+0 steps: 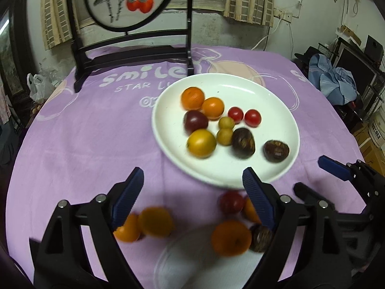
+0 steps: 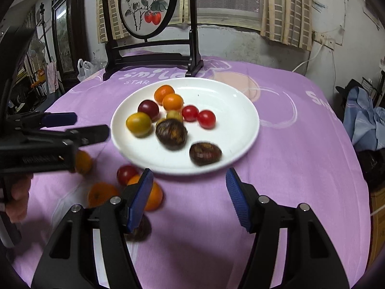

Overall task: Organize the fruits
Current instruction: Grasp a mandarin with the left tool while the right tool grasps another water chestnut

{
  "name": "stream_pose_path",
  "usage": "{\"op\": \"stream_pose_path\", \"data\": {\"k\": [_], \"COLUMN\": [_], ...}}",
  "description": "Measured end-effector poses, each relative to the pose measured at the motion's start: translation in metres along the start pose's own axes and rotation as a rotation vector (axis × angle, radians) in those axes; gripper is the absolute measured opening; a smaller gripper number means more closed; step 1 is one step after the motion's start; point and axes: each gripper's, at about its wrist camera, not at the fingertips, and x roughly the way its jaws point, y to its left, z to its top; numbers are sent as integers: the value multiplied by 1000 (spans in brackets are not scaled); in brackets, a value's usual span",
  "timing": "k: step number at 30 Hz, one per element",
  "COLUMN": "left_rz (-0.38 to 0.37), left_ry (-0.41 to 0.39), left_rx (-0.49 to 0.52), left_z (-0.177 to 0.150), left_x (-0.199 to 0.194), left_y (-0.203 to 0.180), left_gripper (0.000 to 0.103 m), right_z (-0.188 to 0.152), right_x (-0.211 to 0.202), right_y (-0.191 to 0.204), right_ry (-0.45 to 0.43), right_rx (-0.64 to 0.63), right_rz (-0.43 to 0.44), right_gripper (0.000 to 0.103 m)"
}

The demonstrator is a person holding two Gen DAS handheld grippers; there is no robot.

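Note:
A white plate (image 1: 272, 101) on the purple cloth holds several fruits: two oranges (image 1: 192, 98), a dark plum (image 1: 195, 121), a yellow fruit (image 1: 201, 143), two cherry tomatoes (image 1: 252, 117) and two brown chestnuts (image 1: 276, 150). The plate also shows in the right wrist view (image 2: 231, 101). Loose fruits lie on the cloth in front of it: oranges (image 1: 230, 237), a red tomato (image 1: 231, 202), a chestnut (image 1: 261, 238). My left gripper (image 1: 192, 192) is open above them, empty. My right gripper (image 2: 190, 192) is open and empty, near the plate's front edge.
A dark wooden stand with a round painted screen (image 1: 125, 0) stands at the table's back. A second white plate (image 1: 182, 260) lies blurred under my left gripper. Purple cloth (image 2: 300, 168) covers the table. Clutter sits beyond the right edge.

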Motion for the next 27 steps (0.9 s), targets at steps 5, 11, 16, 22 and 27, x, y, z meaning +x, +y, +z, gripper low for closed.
{"op": "stream_pose_path", "data": {"k": [5, 11, 16, 22, 27], "left_rz": [32, 52, 73, 77, 55], "left_ry": [-25, -16, -29, -29, -34], "left_rx": [-42, -55, -62, -45, -59], "left_z": [-25, -50, -63, -69, -72], "left_x": [-22, -35, -38, -37, -34], "left_y": [20, 37, 46, 52, 59], "left_gripper": [87, 87, 87, 87, 87], "right_z": [-20, -40, -54, -64, -61], "right_x": [-17, -30, -28, -19, -8], "right_y": [1, 14, 27, 43, 54], "right_ry": [6, 23, 58, 101, 124], "right_rx": [27, 29, 13, 1, -11], "right_rz": [4, 13, 19, 47, 55], "right_gripper": [63, 63, 63, 63, 63]}}
